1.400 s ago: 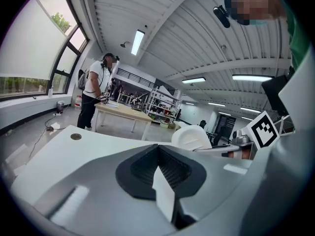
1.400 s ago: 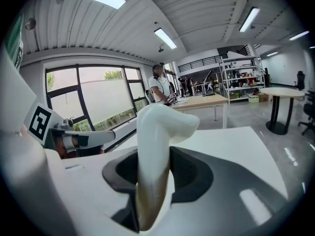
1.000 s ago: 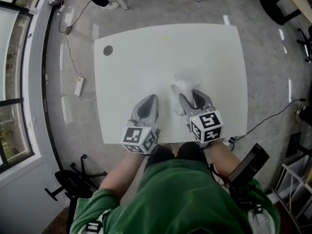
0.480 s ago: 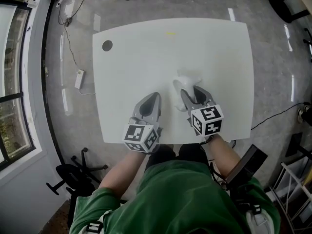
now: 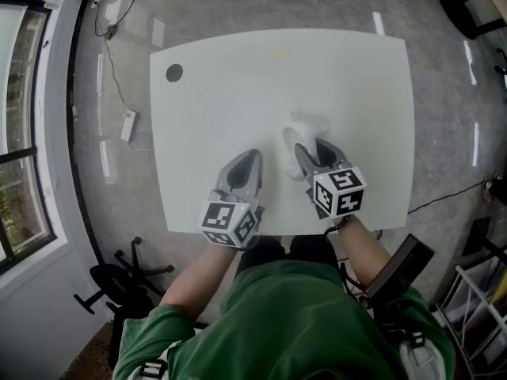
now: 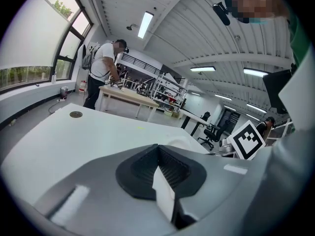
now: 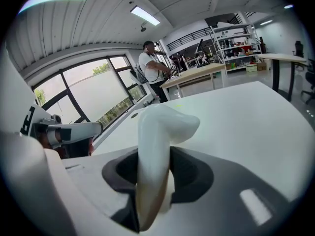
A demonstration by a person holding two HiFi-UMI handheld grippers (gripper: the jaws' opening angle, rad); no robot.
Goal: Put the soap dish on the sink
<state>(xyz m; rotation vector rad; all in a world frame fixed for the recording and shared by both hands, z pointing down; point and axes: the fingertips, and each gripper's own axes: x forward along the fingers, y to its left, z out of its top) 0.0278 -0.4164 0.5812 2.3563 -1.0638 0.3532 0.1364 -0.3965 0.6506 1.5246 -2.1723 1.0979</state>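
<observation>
Two grippers sit low over the near edge of the white table [image 5: 238,93], just ahead of the operator's green shirt [image 5: 293,315]. Left gripper [image 5: 247,158]: jaws closed together, nothing between them. Right gripper [image 5: 311,150]: jaws partway apart, pads clamped on the white soap dish [image 7: 156,127]. The dish stands on edge in the grip and its curved end sticks out past the tips. It's over the table's near-right area; can't tell if it touches the top. Further out there's a round grey cap [image 5: 174,74] near the table's far-left corner. Beyond that, a power strip [image 5: 127,139] on the concrete floor. A person [image 7: 153,65] stands at a wooden workbench [image 7: 197,75] in the background.
</observation>
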